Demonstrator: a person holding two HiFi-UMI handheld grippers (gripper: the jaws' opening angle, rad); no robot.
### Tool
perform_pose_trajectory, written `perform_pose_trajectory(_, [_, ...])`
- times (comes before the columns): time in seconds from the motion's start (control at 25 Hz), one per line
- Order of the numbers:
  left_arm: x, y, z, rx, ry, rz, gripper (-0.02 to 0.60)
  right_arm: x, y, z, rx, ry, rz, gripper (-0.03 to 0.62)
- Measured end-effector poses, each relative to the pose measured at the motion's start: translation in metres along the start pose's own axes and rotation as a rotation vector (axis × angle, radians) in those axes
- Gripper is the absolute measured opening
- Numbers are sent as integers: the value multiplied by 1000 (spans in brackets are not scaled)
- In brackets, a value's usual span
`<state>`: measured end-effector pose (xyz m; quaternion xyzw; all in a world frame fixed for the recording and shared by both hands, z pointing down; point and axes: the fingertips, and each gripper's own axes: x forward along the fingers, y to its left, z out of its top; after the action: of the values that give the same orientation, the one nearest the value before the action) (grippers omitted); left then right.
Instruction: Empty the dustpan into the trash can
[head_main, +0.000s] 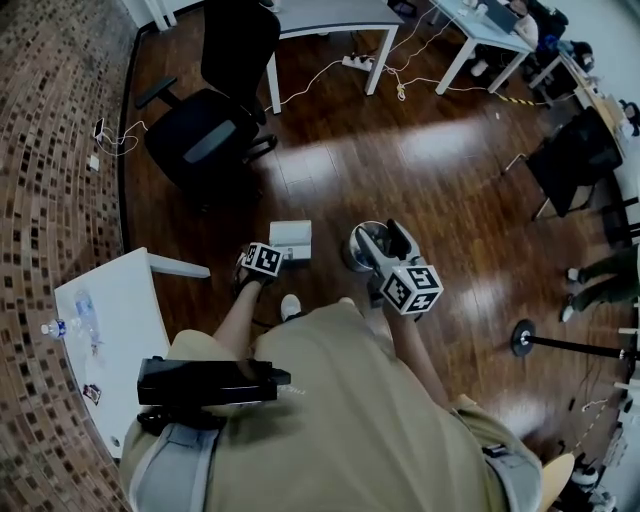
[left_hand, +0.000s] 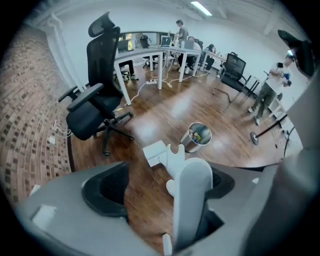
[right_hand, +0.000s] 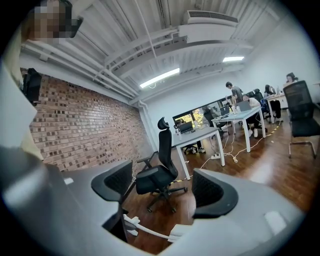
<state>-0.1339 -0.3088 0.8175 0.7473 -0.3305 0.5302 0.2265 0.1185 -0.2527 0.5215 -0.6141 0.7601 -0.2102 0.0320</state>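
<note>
Head view, left to right | your left gripper (left_hand: 162, 186): jaws apart around the white handle (left_hand: 192, 200) of the dustpan (left_hand: 155, 151), left pad clear of it | dustpan on the floor just left of the silver trash can (left_hand: 189, 145) | your right gripper (right_hand: 165, 189): beside the can, jaws apart, gripping nothing
</note>
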Motion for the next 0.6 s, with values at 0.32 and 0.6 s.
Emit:
perform_pose_trajectory(0.32, [-39, -9, 5, 89, -149, -23, 482, 4, 38, -11, -41, -10, 12, 362])
perform_pose_trajectory(0.6, [-98, -25, 5, 42, -307, -95, 499, -8, 65, -26, -68, 4, 5, 362])
